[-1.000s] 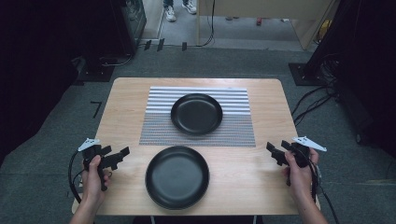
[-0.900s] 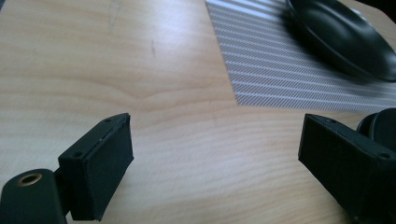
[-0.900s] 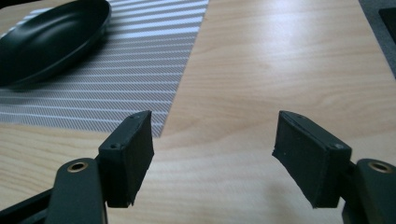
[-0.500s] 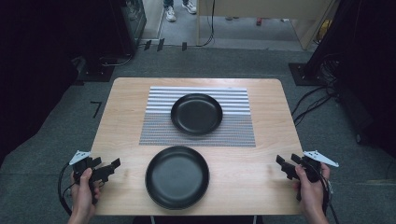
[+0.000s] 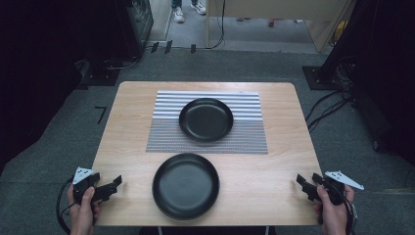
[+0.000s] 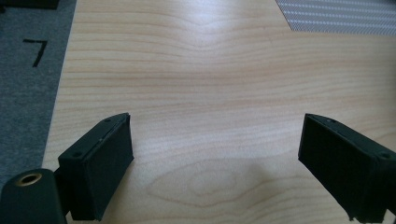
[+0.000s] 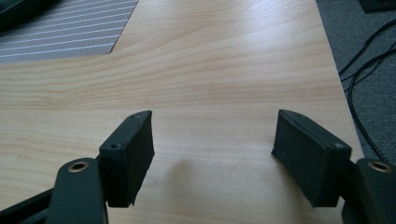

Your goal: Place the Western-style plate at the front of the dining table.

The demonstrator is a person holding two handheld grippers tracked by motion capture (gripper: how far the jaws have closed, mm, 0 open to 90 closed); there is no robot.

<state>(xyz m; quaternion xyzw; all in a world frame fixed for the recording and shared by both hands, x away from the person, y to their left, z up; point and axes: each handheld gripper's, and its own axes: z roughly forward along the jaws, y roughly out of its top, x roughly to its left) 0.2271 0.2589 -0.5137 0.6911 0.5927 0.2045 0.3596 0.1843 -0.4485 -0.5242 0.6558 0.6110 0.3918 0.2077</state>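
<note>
From the high view, I saw the left hand-held gripper at the near-left corner of the wooden table, jaws spread wide over bare wood and gripping nothing. The right hand-held gripper sat at the near-right corner, its jaws likewise apart and empty. One black plate lay on the bare wood at the near edge, between my two hands and well apart from both. A second black plate rested farther off on the striped grey placemat. In my left gripper view, a corner of that mat showed at upper right. Black cables lay on the grey carpet right of the table.
</note>
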